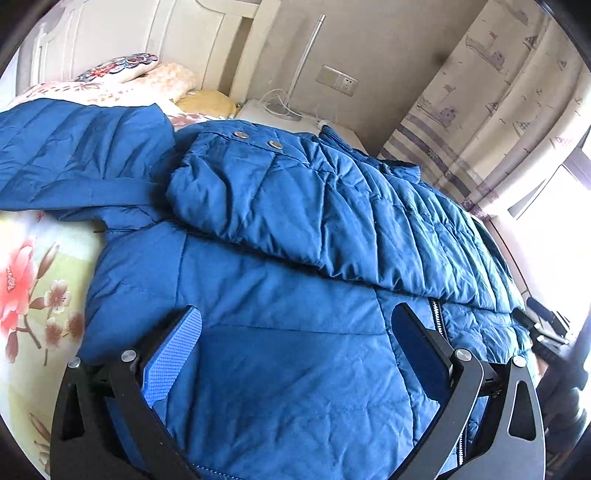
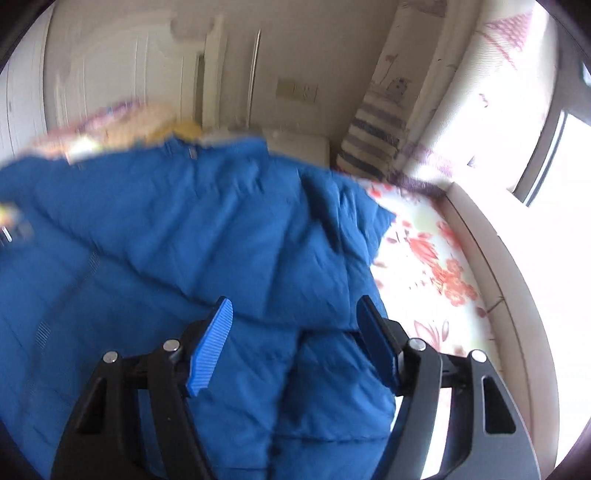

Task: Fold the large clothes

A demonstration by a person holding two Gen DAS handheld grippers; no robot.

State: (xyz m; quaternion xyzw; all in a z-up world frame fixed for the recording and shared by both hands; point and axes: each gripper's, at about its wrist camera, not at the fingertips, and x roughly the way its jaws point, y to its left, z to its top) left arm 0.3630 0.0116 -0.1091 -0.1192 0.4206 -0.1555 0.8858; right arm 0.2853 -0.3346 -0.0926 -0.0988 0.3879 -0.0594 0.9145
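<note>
A large blue quilted jacket [image 1: 280, 280] lies spread on a floral bed sheet [image 1: 33, 280]. One sleeve [image 1: 295, 199], with two metal snaps [image 1: 258, 139] at its cuff, is folded across the body. The zipper [image 1: 437, 317] runs down near the right finger. My left gripper [image 1: 295, 310] is open wide just above the jacket's body, its blue pads apart with only flat fabric beneath. In the blurred right wrist view the jacket [image 2: 184, 240] fills the left side. My right gripper [image 2: 295, 302] is open over the jacket's right edge, with fabric lying between the pads, which do not press on it.
Pillows [image 1: 147, 79] and a cream headboard [image 1: 122, 33] stand at the far end. A white nightstand [image 1: 269, 114] with a lamp is beside them, below a wall socket [image 1: 338, 80]. A patterned curtain [image 1: 491, 103] and a bright window [image 2: 554, 155] are at the right. The bed's padded edge [image 2: 491, 266] runs along the right.
</note>
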